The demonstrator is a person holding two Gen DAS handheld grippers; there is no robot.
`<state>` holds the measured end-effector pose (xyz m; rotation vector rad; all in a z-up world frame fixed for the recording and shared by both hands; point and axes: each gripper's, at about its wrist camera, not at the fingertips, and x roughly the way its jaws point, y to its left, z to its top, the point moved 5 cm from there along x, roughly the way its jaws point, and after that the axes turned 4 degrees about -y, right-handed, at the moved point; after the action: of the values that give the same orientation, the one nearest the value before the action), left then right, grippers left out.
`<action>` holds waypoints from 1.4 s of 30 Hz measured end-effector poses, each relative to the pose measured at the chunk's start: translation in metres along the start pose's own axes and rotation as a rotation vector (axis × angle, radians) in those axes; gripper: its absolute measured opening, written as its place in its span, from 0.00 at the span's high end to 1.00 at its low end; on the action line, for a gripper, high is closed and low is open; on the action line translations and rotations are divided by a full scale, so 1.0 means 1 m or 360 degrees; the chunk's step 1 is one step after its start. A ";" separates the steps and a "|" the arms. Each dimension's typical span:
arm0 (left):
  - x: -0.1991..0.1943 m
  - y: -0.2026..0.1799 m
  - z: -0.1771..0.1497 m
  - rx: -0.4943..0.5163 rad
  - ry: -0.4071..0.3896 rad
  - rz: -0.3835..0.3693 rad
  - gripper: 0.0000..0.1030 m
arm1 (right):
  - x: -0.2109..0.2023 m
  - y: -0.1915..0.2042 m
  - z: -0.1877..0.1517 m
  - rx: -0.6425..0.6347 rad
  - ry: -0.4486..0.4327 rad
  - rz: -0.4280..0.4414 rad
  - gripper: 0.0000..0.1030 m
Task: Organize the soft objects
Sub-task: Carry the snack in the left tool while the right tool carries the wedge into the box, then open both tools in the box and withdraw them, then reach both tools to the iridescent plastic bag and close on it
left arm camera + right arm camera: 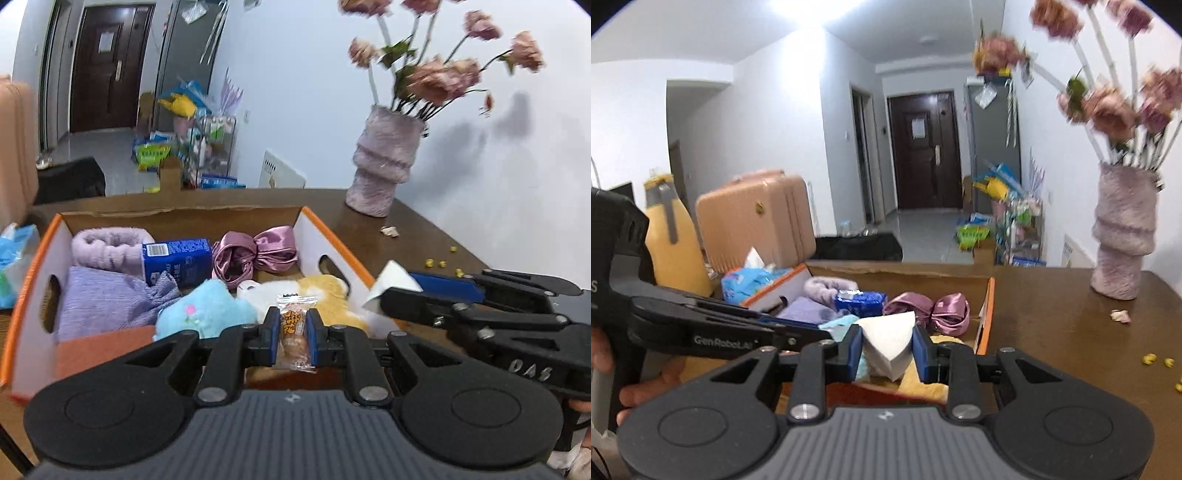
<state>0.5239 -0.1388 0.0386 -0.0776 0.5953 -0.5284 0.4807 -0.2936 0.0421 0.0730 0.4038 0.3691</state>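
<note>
A: Left gripper pinching a small clear snack packet, orange print on it, held upright between the blue pads, just over the near edge of the cardboard box.

B: Print on the packet readable?

A: No, too small and blurred. Lower end of the packet cut off by the gripper body.

B: Right gripper?

A: Clamped on a folded white wedge, paper or tissue, cannot tell which. In the left view, only its white tip poking out past the black fingers, beside the right wall of the box.

B: Inside the box?

A: Lilac fluffy roll at the far left, folded purple cloth in front of it, blue carton lying on its side, pink satin bow toward the back wall. Light-blue plush and a white-and-yellow plush nearer, both partly hidden behind the left gripper; shapes not clear.

B: Around it?

A: Furry pink vase with blurred flowers on the brown table, well apart from the box. Small yellow bits on the tabletop, not identifiable. Part of a hand at the left edge of the right view, mostly cut off.
</note>
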 end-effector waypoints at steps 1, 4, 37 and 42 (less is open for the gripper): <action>0.009 0.003 0.001 -0.0012 0.0021 -0.0004 0.85 | 0.012 -0.002 -0.002 -0.0008 0.0031 0.0003 0.72; 0.026 0.010 0.001 -0.0032 0.0046 -0.0030 0.84 | 0.039 -0.003 -0.013 -0.0005 0.0114 0.0047 0.66; -0.201 -0.057 -0.081 0.0169 -0.0638 0.0655 0.15 | -0.160 0.039 -0.021 -0.0160 -0.0318 -0.0045 0.31; -0.235 -0.066 -0.136 0.0112 -0.0692 0.0720 0.03 | -0.194 0.053 -0.065 -0.0173 -0.0318 -0.0073 0.24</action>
<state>0.2542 -0.0687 0.0618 0.0108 0.1566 -0.0835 0.2713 -0.3149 0.0613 -0.0058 0.1873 0.3343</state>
